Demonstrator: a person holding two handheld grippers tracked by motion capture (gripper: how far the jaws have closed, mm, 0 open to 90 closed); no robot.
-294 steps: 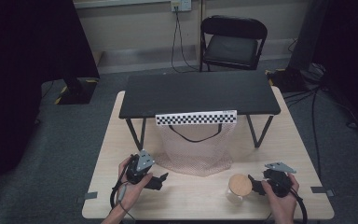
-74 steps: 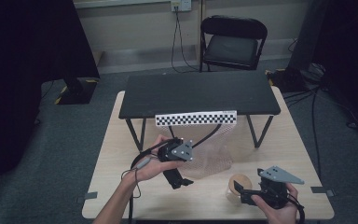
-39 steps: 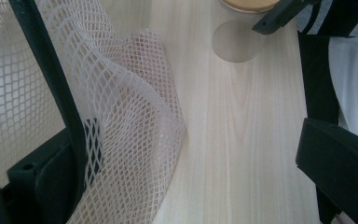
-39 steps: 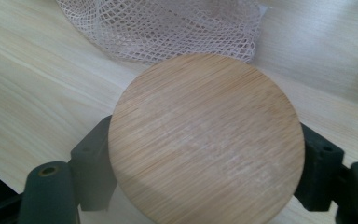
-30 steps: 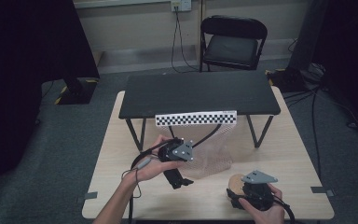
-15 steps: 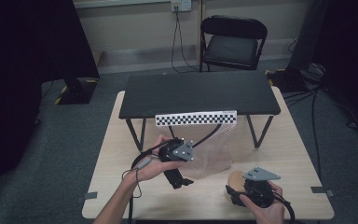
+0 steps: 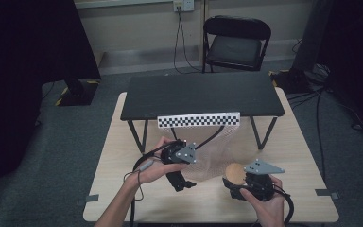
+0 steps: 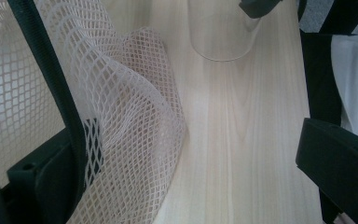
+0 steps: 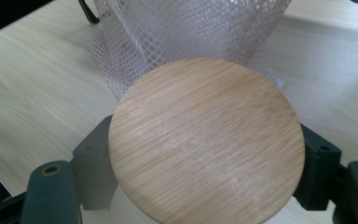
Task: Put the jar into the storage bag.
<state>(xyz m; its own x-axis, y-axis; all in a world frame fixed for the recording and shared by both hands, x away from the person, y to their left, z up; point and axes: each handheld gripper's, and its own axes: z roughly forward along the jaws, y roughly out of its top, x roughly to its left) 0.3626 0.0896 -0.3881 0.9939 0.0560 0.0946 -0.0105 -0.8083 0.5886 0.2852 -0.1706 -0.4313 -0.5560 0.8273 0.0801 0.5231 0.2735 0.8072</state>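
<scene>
Hands are working two grippers at a wooden table (image 7: 123,156): the left gripper (image 7: 182,177), jaws spread, is hooking the mesh bag (image 7: 212,151) open while the right gripper (image 7: 238,184) is pinching a wooden-lidded jar (image 9: 206,140) just beside the bag, bagging seemingly not yet done.

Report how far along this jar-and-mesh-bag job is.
Done: the left gripper has hooked the edge of the mesh bag, with netting draped over one jaw. In hand: the right gripper is closed around the jar with the wooden lid, just in front of the bag. Left, apparently: getting the jar into the bag; it sits outside the netting.
</scene>
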